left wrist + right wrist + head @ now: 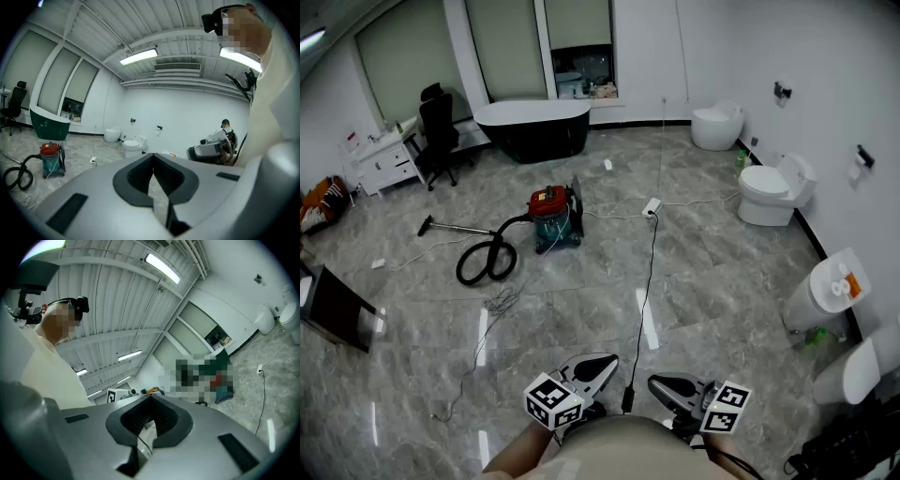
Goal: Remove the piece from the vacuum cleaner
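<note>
Head view: vacuum cleaner (551, 210) distant, small, details unclear.

The vacuum (553, 216), red lid over a teal drum, stands upright on the floor. Its black hose (487, 261) is attached and loops at its 8 o'clock. The wand (455, 227) lies flat toward 9 o'clock.

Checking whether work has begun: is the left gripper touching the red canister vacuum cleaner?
Apart. The head view shows the left gripper near the person, with a wide stretch of grey marble floor between it and the red canister vacuum cleaner.
</note>
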{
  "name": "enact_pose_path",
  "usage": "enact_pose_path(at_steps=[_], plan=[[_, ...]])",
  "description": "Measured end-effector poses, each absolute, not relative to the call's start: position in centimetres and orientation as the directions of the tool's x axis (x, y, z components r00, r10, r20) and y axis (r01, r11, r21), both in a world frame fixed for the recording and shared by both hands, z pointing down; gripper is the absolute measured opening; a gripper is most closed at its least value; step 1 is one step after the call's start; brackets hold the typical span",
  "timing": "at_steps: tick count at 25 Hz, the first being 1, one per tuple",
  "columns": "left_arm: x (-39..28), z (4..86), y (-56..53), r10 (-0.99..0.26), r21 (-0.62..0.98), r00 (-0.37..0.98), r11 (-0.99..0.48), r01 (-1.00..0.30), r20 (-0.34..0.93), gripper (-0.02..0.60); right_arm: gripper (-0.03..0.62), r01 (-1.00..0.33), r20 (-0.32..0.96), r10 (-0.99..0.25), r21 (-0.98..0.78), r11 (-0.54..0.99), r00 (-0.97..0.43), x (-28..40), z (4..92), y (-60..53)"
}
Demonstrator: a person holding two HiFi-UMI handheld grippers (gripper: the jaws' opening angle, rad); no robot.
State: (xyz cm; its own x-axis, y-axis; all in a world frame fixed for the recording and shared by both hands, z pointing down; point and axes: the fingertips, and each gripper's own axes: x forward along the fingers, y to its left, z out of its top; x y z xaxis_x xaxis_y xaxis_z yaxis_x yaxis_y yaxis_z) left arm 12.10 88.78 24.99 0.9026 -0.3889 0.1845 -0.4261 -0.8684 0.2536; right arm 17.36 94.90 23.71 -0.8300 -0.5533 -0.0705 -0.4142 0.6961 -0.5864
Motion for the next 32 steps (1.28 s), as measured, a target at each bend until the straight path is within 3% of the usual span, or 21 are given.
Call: enact_pose_path(at_steps=[11, 32], plan=[[8.1, 25.4, 86.3, -0.358, 0.262, 0.913, -0.878, -0.401, 0.196, 0.005, 0.003, -0.419, -0.04, -0.549, -0.602, 0.68, -0.835, 13.0, 23.7, 91.6], [-2.9, 25.7, 81.0, -0.474, 0.33, 0.867, -0.803, -0.497, 0.153, 0.005, 0.003, -0.371, 0.011, -0.453, -0.592, 0.715, -0.892, 3.3, 23.0, 86.4]])
